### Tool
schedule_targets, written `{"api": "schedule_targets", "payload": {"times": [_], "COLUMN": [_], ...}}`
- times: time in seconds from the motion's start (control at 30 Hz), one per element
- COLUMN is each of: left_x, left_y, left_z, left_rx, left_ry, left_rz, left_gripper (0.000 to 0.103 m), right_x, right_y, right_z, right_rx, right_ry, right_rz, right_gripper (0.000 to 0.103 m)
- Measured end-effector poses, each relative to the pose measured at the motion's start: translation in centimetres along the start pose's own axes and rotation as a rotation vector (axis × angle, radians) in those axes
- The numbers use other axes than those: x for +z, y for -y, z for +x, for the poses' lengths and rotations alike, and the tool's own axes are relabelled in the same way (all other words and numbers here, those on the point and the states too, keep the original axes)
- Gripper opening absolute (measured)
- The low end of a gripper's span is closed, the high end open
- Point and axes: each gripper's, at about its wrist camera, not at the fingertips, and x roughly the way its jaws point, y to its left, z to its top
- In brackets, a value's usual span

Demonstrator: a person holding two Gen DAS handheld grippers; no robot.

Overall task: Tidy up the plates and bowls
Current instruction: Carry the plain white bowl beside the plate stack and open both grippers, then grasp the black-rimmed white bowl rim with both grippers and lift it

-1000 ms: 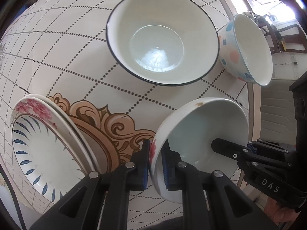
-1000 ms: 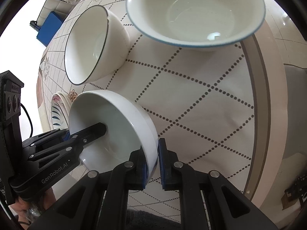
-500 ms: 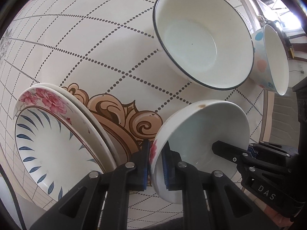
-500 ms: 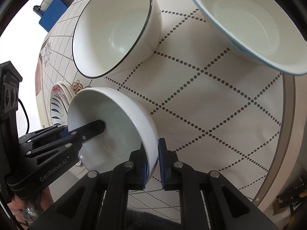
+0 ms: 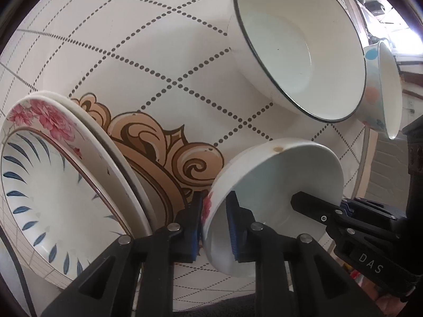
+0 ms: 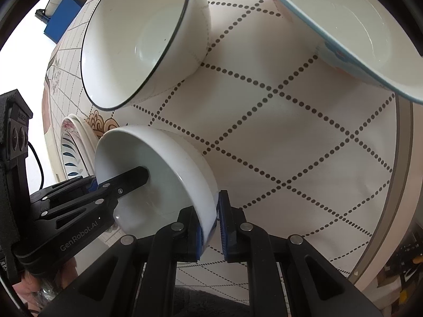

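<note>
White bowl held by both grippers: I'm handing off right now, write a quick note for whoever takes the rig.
Left gripper: shut on the white bowl, clamping its rim.
Right gripper: shut on the opposite rim; the bowl is tilted.
Table: black-rimmed bowl ahead, dotted pastel bowl beyond it, stacked plates to the left.
Done: plates stacked.
Left: probably set the held bowl into one of the other bowls and nest the rest.

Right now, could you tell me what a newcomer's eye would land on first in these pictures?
A small white bowl held at the centre, its rim pinched on opposite sides by the left hand-held gripper and the right hand-held gripper. Left of it lie stacked floral plates; beyond stands a black-rimmed bowl.
</note>
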Motion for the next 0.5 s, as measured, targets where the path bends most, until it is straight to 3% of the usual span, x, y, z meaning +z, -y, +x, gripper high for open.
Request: {"api": "schedule_targets", "payload": {"times": [0.17, 0.33, 0.5], "left_x": [-1.2, -3.8, -3.6], "left_y": [-1.3, -1.2, -1.0], "left_z": [-2.0, -5.3, -9.4], "left_rx": [-0.043, -0.059, -0.088], "left_ry": [0.008, 0.053, 0.135], "left_rz": [-0.031, 0.01, 0.001], "left_gripper": [0.021, 0.022, 0.05], "right_x": [-0.5, -2.1, -3.8], "right_y": [0.1, 1.3, 3.0], "right_z": [-1.6, -4.2, -7.2], "right_rx": [-0.017, 0.002, 0.036], "right_ry": [0.038, 0.105, 0.178], "right_rz": [-0.01, 0.001, 0.055], "right_gripper": [0.021, 0.044, 0.046]}}
